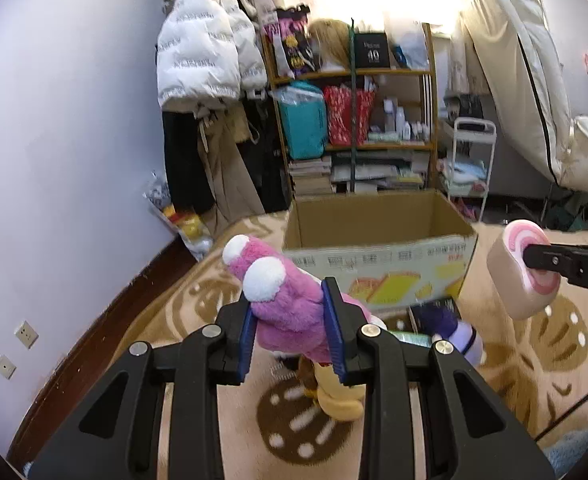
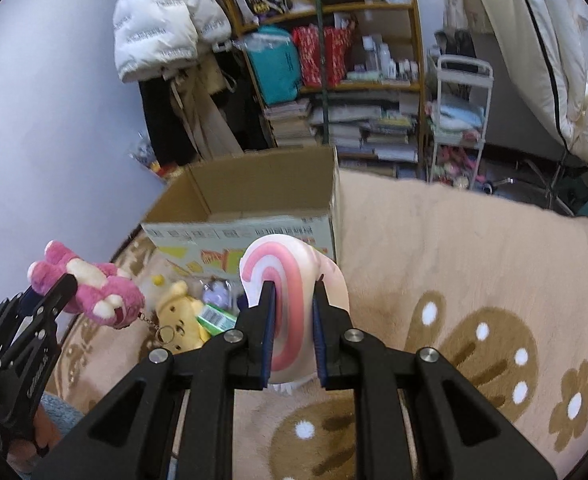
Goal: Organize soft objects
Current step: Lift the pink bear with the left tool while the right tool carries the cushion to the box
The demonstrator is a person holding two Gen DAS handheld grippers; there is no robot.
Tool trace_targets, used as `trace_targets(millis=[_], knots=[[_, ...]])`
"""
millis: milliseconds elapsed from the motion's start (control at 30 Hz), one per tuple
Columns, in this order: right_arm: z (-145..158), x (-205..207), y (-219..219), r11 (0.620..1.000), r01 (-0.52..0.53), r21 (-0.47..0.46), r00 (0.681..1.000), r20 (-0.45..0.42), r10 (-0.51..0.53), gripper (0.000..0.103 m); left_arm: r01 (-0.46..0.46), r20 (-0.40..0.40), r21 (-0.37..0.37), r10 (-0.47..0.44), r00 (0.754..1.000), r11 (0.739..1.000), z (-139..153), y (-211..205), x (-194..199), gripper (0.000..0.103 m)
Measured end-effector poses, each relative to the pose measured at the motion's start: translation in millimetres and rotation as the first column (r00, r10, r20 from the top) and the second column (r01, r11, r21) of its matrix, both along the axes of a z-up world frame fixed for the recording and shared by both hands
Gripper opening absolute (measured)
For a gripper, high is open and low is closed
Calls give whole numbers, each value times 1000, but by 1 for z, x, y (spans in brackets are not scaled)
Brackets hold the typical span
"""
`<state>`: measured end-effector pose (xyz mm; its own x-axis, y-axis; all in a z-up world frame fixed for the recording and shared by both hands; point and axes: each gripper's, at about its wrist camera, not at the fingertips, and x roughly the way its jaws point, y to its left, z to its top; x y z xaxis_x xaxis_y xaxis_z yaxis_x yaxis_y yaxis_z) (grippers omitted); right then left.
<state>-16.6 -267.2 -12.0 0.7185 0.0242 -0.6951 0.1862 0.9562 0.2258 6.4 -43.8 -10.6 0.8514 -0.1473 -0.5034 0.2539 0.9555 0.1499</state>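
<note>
Two sets of tongs hang over a patterned rug, each clamped on a soft toy. The left tongs [image 1: 290, 320] stand part open, blue pads squeezing the body of a pink bear [image 1: 282, 300] whose white-tipped ears stick out past the fingertips. In the right wrist view the bear [image 2: 94, 288] sags sideways from the left tongs [image 2: 60, 292], a key ring [image 2: 165, 334] dangling beneath it. The right tongs [image 2: 292, 320] are pinched as tight as they go on a swirl cushion [image 2: 294, 276], pads sinking deep into its pink-and-white face.

Just below and ahead of both tongs, more toys wait on the rug [image 2: 454, 248]: a yellow bear [image 2: 180, 318] and a purple plush [image 2: 216, 292]. Beyond them, straight ahead of the tongs, sits the open box [image 2: 254, 196], its near wall facing them, shelves [image 1: 354, 76] behind it.

The risks look plain. The bear is held off-centre and could slide out between the pads on the way over. The dangling ring could catch the box's near wall. The squashed cushion could spring sideways on release and land outside. With both loads near each other, the tongs could also bump above the opening.
</note>
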Motion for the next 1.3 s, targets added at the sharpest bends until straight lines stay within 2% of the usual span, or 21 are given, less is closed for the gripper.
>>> trace_targets(millis=[200, 333, 433, 700, 933, 1100, 1300], knots=[[25, -4, 6, 999, 8, -41, 996, 91, -5, 17, 0, 96, 16, -2, 995, 1000, 21, -1, 6, 30], [44, 3, 5, 997, 14, -73, 988, 155, -3, 17, 6, 124, 18, -8, 992, 1000, 34, -4, 15, 30], [57, 14, 6, 993, 15, -115, 982, 190, 7, 17, 11, 147, 15, -13, 989, 1000, 44, -6, 27, 30], [80, 50, 9, 988, 18, -155, 965, 260, 23, 18, -3, 233, 4, 2, 972, 1000, 71, -20, 65, 30], [75, 75, 12, 985, 15, -170, 960, 280, 34, 18, 9, 255, -52, 5, 967, 999, 82, -22, 99, 30], [61, 83, 8, 984, 14, -176, 959, 280, 37, 18, -9, 266, -44, 21, 964, 999, 72, -22, 108, 30], [43, 91, 7, 985, 14, -174, 963, 267, 33, 18, -14, 227, -41, 23, 974, 999, 56, -21, 121, 30]])
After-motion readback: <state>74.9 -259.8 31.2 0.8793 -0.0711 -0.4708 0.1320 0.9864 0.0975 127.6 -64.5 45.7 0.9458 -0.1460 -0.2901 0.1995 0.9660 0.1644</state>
